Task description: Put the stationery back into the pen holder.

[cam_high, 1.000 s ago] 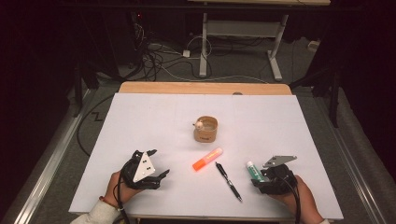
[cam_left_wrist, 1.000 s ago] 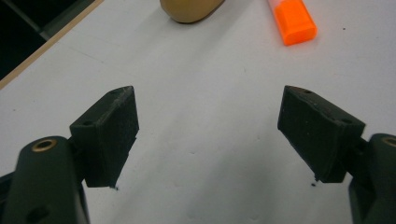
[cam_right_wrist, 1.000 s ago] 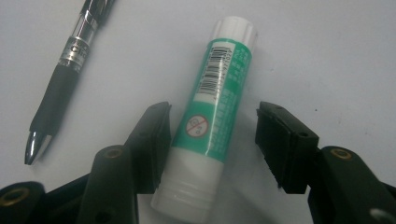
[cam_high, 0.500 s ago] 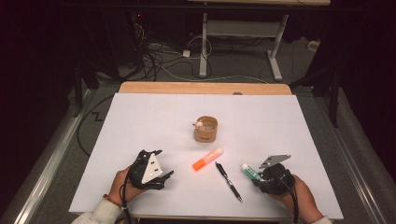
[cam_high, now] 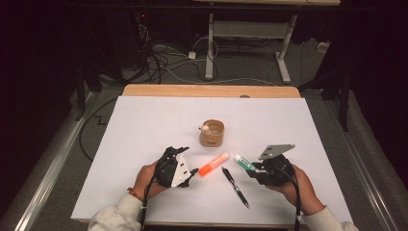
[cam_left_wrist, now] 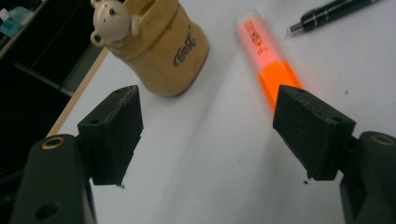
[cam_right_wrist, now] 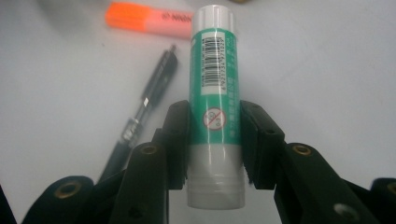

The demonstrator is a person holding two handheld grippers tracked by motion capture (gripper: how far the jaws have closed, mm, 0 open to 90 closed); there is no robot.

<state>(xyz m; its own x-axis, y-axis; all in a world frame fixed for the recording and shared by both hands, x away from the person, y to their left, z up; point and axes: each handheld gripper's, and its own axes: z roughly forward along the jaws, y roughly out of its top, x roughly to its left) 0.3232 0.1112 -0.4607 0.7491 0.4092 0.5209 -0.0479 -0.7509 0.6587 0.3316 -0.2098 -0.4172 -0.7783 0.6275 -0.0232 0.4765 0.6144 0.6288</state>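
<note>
The right gripper (cam_high: 254, 169), at the near right of the white table (cam_high: 144, 120), has its pads clamped on the lower body of a green glue stick (cam_right_wrist: 215, 88), whose white cap points away toward the table's middle; these jaws have just been closing, with the stick between them. The left gripper (cam_high: 192, 172) sits at the near left with its jaws apart and nothing between them, having narrowed slightly. An orange highlighter (cam_high: 213, 164) lies just right of the left gripper's tips, its near end beside one jaw. A black pen (cam_high: 235, 186) lies between the two grippers. A tan bear-topped cup (cam_high: 212, 133) stands farther off, near the table's middle.
</note>
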